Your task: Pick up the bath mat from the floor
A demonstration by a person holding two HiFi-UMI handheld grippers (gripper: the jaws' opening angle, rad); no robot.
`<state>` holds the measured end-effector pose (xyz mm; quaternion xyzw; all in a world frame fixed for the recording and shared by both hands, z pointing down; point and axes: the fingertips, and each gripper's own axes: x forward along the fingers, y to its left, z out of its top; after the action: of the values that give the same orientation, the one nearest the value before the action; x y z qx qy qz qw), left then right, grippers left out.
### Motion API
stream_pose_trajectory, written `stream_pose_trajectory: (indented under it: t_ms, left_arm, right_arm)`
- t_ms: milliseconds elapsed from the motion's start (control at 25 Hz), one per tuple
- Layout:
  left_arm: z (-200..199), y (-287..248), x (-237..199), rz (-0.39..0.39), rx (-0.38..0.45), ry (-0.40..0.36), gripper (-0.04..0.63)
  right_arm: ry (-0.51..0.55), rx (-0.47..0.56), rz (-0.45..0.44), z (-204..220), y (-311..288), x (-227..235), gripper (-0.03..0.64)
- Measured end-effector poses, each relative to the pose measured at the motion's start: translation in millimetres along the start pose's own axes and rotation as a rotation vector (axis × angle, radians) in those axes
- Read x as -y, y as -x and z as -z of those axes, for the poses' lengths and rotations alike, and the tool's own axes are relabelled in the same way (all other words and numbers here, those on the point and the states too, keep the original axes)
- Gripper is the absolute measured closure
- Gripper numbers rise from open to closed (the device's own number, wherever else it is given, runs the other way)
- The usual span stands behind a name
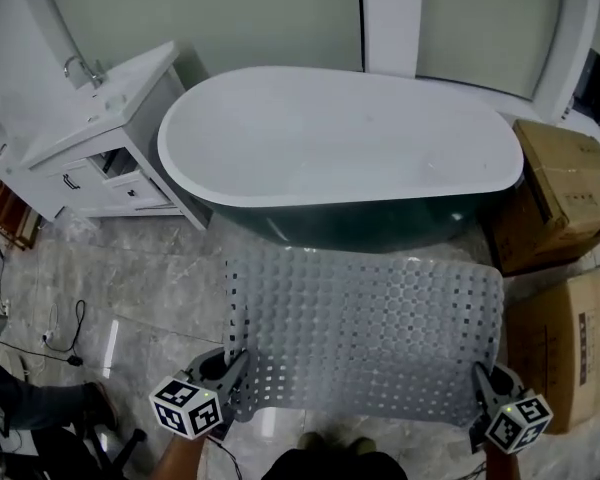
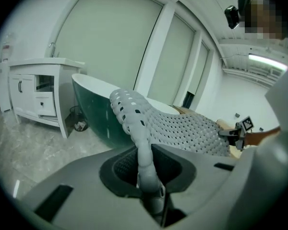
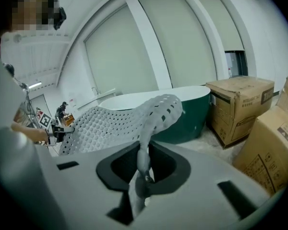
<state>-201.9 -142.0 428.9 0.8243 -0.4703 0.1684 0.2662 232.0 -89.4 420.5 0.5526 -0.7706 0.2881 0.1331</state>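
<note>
Left claw (image 1: 232, 370) pinching corner of pale grey perforated rubber bath mat (image 1: 365, 328). Mat spans between claws, arching ahead toward dark green oval bathtub (image 1: 340, 148). Right claw (image 1: 483, 386) clamped on opposite corner. Lift step, seemingly. Next: raise both evenly, keep far edge off grey marble floor (image 1: 150, 288).

Grey perforated rubber bath mat (image 1: 365, 333) is spread above the pale marble floor (image 1: 130, 288), between the two grippers. Left gripper (image 1: 228, 373) is at the mat's near-left corner, right gripper (image 1: 483, 390) at its near-right corner, and each has the mat edge clamped in it. Oval white-rimmed green bathtub (image 1: 340, 138) stands right behind the mat. White vanity cabinet with sink (image 1: 90, 138) is just left of the tub. Brown cardboard box (image 1: 565, 193) sits at the tub's right end, and a second brown cardboard box (image 1: 570, 348) sits nearer, right of the mat. Thin black cable (image 1: 65, 343) lies on the floor, left of the mat.
</note>
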Motion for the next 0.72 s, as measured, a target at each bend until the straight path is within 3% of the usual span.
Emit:
stream_pose_trajectory:
  t_ms: [720]
  left_arm:
    - [-141.1,128.4,62.4,0.003,0.149,-0.016,0.532]
  right_arm:
    - [0.027,0.159,-0.007,-154.4,133.9,-67.2,0.563]
